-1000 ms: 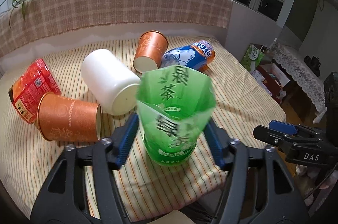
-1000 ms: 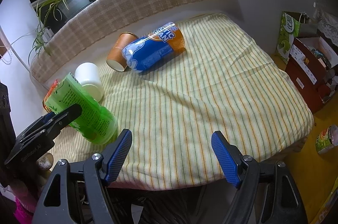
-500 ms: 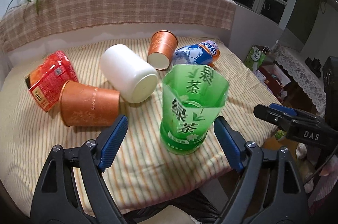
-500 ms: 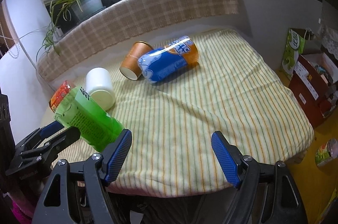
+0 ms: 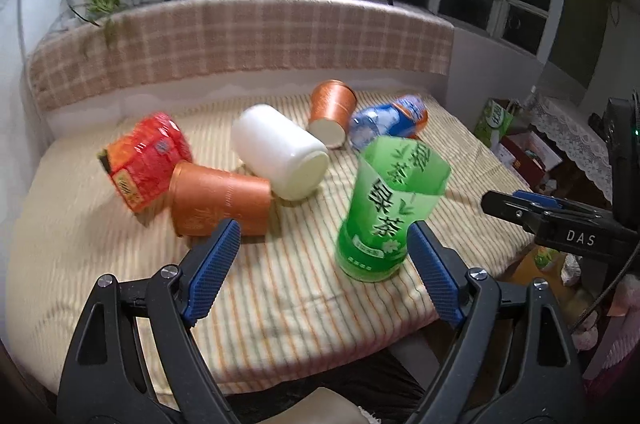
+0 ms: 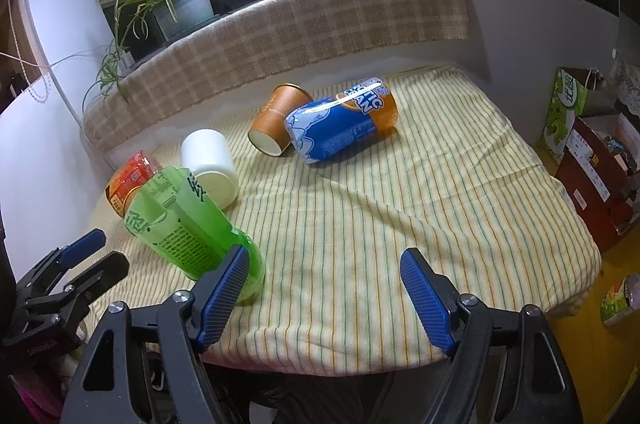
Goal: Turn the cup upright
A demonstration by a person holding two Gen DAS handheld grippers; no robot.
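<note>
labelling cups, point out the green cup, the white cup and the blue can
green cup (image 5: 384, 220), left wrist view, printed side wall
white cup (image 5: 276, 147), left wrist view, side wall
blue can (image 6: 340, 133), right wrist view, blue label

My left gripper (image 5: 322, 256) is spread wide, blue pads (image 5: 214, 262) well apart, gripping nothing, low over the near edge. My right gripper (image 6: 324, 298) is likewise agape and empty, held level beside the left.
</note>
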